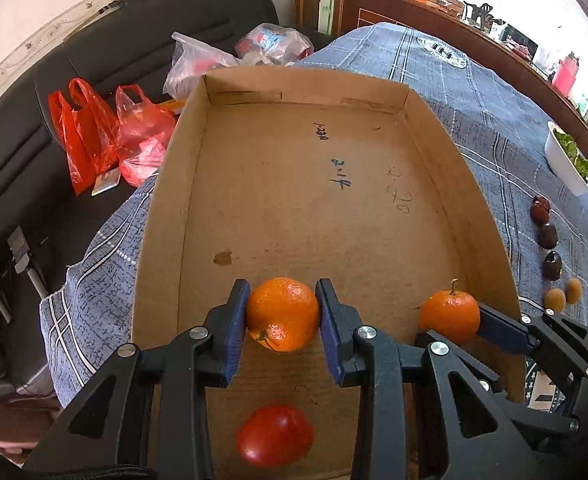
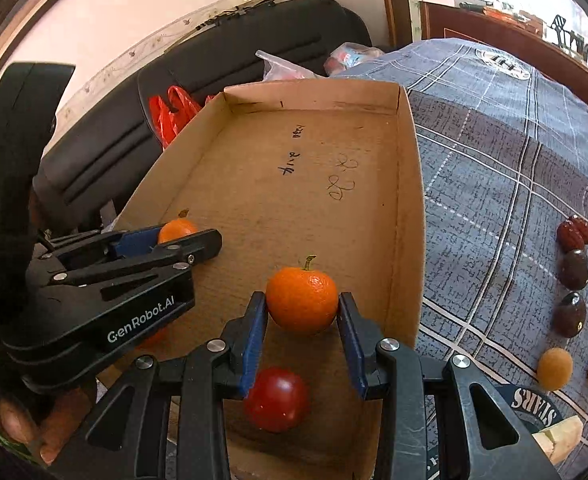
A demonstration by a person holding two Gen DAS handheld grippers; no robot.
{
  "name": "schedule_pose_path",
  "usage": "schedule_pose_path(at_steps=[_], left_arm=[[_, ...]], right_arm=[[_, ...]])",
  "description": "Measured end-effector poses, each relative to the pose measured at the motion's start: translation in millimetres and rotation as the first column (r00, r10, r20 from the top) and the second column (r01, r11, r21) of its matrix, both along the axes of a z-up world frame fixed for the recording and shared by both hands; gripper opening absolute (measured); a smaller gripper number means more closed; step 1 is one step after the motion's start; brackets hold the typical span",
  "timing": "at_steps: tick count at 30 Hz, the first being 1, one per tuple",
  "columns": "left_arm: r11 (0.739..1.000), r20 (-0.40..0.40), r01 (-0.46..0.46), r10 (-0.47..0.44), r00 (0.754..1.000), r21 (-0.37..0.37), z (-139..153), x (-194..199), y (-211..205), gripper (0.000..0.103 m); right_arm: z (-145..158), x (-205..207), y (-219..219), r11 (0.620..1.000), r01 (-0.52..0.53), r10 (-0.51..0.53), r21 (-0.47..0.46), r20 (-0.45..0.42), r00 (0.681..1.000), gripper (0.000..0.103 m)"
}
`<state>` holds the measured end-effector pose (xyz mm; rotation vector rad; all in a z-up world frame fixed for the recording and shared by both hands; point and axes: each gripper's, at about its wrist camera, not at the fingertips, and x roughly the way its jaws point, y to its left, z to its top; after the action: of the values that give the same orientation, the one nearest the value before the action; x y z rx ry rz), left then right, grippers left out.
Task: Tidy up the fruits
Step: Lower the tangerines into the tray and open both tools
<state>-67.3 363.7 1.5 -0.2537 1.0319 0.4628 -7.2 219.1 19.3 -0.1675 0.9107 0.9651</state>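
While both claws reach into a shallow cardboard box [image 1: 278, 184] lying on a desk covered by a blue-grey plaid cloth [image 1: 494, 128], each one grips a mandarin. From the left wrist camera, the left claw [image 1: 282, 316] has its blue pads pressed against both sides of a mandarin [image 1: 283, 314], whose stem end is turned toward the camera, low over the box floor near its middle. To its right, the right claw [image 2: 302, 312] clamps a second mandarin [image 2: 302, 300] with a short green stem pointing up, close to the box's right wall. A red tomato [image 1: 274, 436] rests on the box floor at the near end, below and between the two claws. Handwritten pen marks show on the bare cardboard farther back. Outside the box, on the cloth to the right, a row of small fruits lies: three dark red dates [image 2: 572, 264] and, nearer the camera, two small tan round fruits [image 2: 555, 366]. Beyond the box's left side, red plastic bags [image 1: 94, 136] sit on a black sofa [image 1: 22, 184]. A white dish of greens [image 1: 570, 160] stands at the far right edge of the desk.
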Motion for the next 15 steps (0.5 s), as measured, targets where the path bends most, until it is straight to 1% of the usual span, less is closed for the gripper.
schedule_pose_path(at_steps=[3, 4, 6, 9, 11, 15], left_arm=[[1.0, -0.009, 0.001, -0.001, 1.0, 0.004, -1, 2, -2, 0.035], [1.0, -0.01, 0.002, -0.002, 1.0, 0.002, -1, 1, -2, 0.04], [1.0, -0.01, 0.004, -0.004, 1.0, -0.01, 0, 0, -2, 0.044], [1.0, -0.01, -0.001, 0.0, 1.0, -0.025, 0, -4, 0, 0.044], [0.999, -0.009, -0.003, 0.002, 1.0, -0.038, 1, -6, 0, 0.044], [0.999, 0.003, -0.005, 0.005, 1.0, -0.042, 6, -11, 0, 0.044]], right_arm=[[2, 1, 1, 1.0, -0.004, 0.004, -0.01, 0.008, 1.0, 0.038], [2, 0, 1, 1.0, -0.006, 0.006, -0.014, 0.013, 1.0, 0.038], [2, -1, 3, 1.0, -0.008, 0.009, -0.024, 0.022, 1.0, 0.038], [3, -4, 3, 0.999, -0.008, 0.009, -0.038, 0.04, 0.999, 0.041], [4, -5, 1, 0.999, -0.007, 0.008, -0.037, 0.045, 0.999, 0.047], [8, -8, -3, 0.999, -0.011, 0.013, -0.032, 0.063, 0.998, 0.047]])
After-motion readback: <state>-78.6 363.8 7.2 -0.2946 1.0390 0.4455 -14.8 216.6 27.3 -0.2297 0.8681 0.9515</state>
